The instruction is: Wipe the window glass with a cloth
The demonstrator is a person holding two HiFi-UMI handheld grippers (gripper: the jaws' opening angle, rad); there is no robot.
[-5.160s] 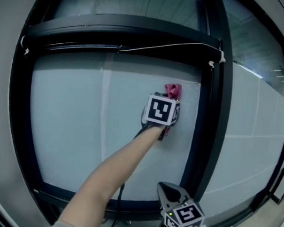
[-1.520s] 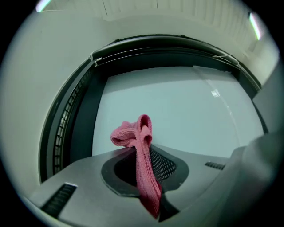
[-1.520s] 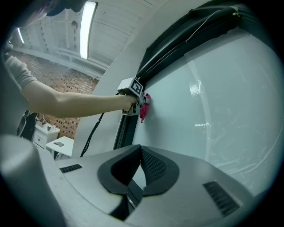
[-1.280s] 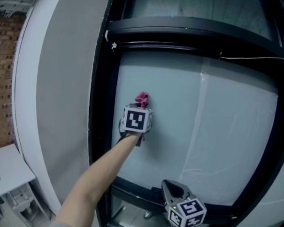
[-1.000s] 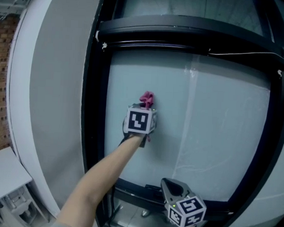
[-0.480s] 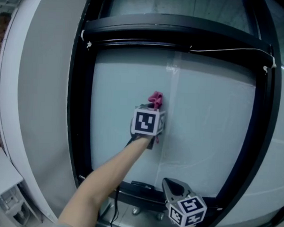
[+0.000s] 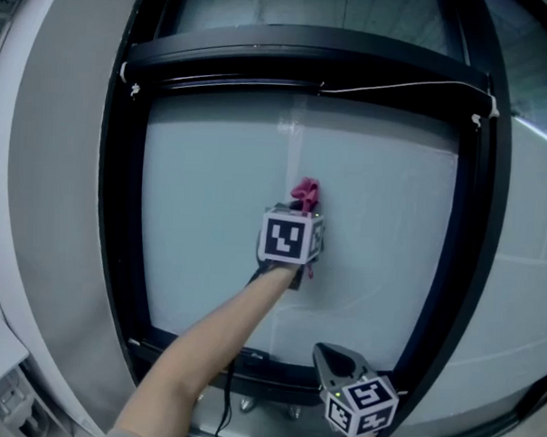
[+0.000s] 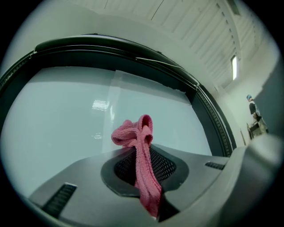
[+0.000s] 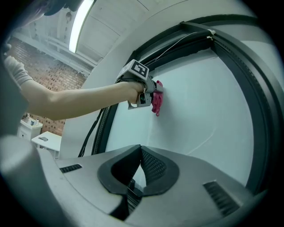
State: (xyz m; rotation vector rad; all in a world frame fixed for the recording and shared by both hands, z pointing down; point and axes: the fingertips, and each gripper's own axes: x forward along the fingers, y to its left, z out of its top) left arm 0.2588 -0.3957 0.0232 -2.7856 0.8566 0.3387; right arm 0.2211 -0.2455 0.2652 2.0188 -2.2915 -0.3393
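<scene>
**Q:** What lies nearest the viewer?

**A:** The right gripper, low at the bottom edge of the head view. It points toward the window's lower rail. Its own view shows the two jaws meeting at their tips with nothing between them.

**Q:** And above it?

**A:** A bare forearm reaches up and forward, with a dark cable hanging beneath it. The hand carries the left gripper, which is held up to the pane. In its own view the jaws are clamped on a pink cloth. One strip of the cloth runs down between the pads, and a bunched end sticks out past the tips.

**Q:** Where does the cloth sit on the window?

**A:** The bunched end lies against the window glass near the pane's middle, just right of a faint vertical seam. The right gripper view shows the same contact from the side, cloth against glass and left gripper behind it.

**Q:** What bounds the scene?

**A:** A black frame surrounds the pane, and a thin white cord runs along its top bar. Farther off there is a brick wall, and a person stands at the far right.
</scene>
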